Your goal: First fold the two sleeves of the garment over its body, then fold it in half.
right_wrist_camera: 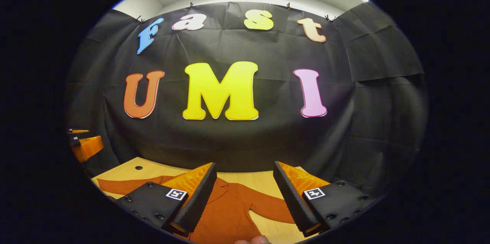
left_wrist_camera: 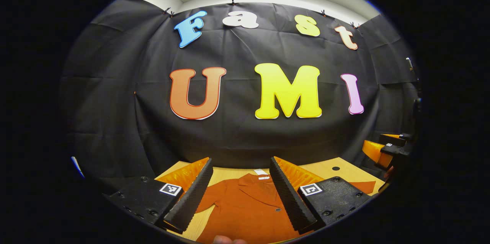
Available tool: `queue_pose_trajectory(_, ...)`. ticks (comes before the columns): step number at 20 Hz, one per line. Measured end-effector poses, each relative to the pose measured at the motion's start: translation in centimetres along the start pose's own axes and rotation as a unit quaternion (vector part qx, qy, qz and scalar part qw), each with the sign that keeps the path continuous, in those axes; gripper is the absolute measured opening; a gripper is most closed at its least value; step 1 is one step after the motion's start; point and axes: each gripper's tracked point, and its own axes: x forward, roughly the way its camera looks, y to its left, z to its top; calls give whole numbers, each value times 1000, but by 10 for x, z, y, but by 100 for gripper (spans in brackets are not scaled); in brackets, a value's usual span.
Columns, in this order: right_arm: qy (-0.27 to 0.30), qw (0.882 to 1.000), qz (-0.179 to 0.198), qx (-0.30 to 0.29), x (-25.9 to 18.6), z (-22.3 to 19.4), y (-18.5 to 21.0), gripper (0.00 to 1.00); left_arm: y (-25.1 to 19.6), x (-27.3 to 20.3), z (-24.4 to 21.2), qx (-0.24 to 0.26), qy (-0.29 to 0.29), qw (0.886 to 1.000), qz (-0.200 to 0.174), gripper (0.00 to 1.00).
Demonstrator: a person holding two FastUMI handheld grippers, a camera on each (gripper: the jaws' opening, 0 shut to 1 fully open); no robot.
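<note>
**Garment flat, both tools open**

I see the rust-orange garment (left_wrist_camera: 245, 207) spread on the tabletop (left_wrist_camera: 329, 169), sleeves (right_wrist_camera: 268, 205) out sideways (collar toward the wall). My left tool (left_wrist_camera: 241, 194) and right tool (right_wrist_camera: 245, 198) hover above, fingers apart, gripping nothing.

A light wooden table (right_wrist_camera: 264, 179) carries a rust-orange garment (left_wrist_camera: 245, 205) spread flat

Rust-orange garment (left_wrist_camera: 245, 205) on pale wooden table (left_wrist_camera: 325, 169); orange-and-black hand-held gripper (left_wrist_camera: 239, 190) fingers.
</note>
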Motion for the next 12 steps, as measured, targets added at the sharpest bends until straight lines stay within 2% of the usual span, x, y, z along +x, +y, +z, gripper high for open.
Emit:
queue_pose_trajectory(4, 36, 999, -34, 3, 10, -28, -61, 95, -14, -6, -21, 12, 27, 999, -15, 96)
queue_pose_trajectory(7, 81, 994, -73, 10, 12, -71, -128, 95, -23, -11, -35, 15, 47, 999, -15, 96)
queue_pose_trajectory(10, 142, 981, -124, 38, 13, -134, -204, 95, -35, -12, -44, 14, 59, 998, -14, 96)
queue_pose_trajectory(12, 191, 968, -153, 55, 14, -182, -246, 95, -42, -12, -47, 15, 67, 998, -13, 96)
